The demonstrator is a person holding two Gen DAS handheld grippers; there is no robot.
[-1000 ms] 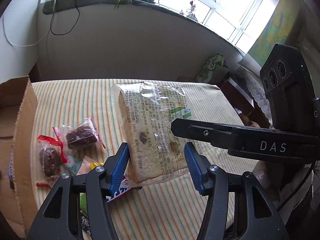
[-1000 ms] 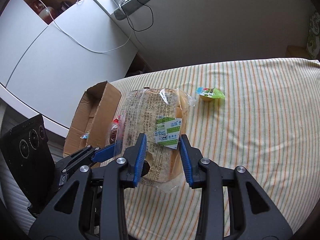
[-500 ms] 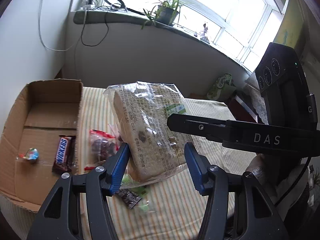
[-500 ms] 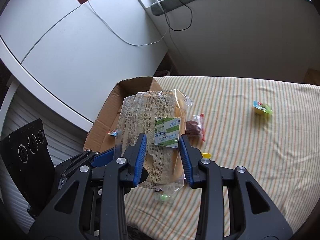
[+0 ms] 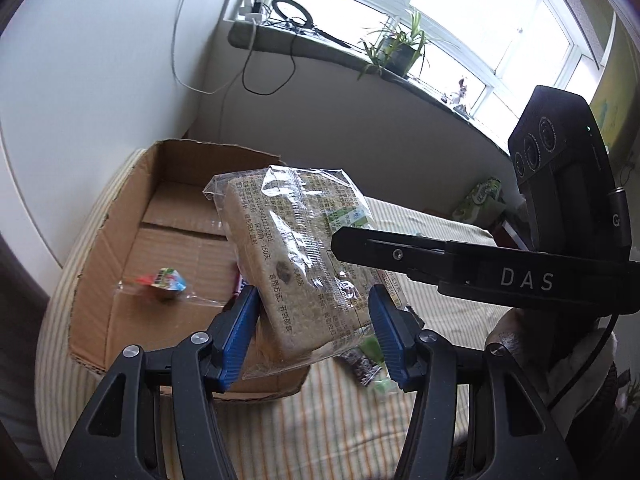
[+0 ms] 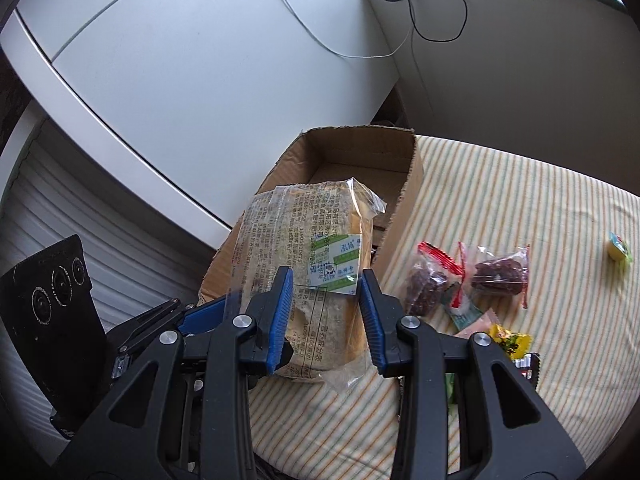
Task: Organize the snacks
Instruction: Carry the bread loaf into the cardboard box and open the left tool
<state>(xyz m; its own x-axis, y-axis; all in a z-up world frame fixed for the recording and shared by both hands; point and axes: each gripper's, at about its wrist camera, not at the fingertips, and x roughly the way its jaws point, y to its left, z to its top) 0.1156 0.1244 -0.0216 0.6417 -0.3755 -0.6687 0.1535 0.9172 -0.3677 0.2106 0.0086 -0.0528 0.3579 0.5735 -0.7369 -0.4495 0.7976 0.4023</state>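
Gripping bread pack (image 5: 296, 264), both jaws | left: jelly cup (image 5: 162, 283) in box (image 5: 120, 248) | right: date packets (image 6: 464, 276)

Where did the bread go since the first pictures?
Both grippers, the left and the right, carried the bagged bread from above the striped cloth across to the cardboard box. Nothing was let go: both stayed clamped on it. The red date packs stayed where they lay.

Black plastic left tool (image 5: 312, 322) and right tool (image 6: 326, 316), blue ribbed pads (image 5: 240, 332), silver screws, white "DAS" marking at 3 o'clock.
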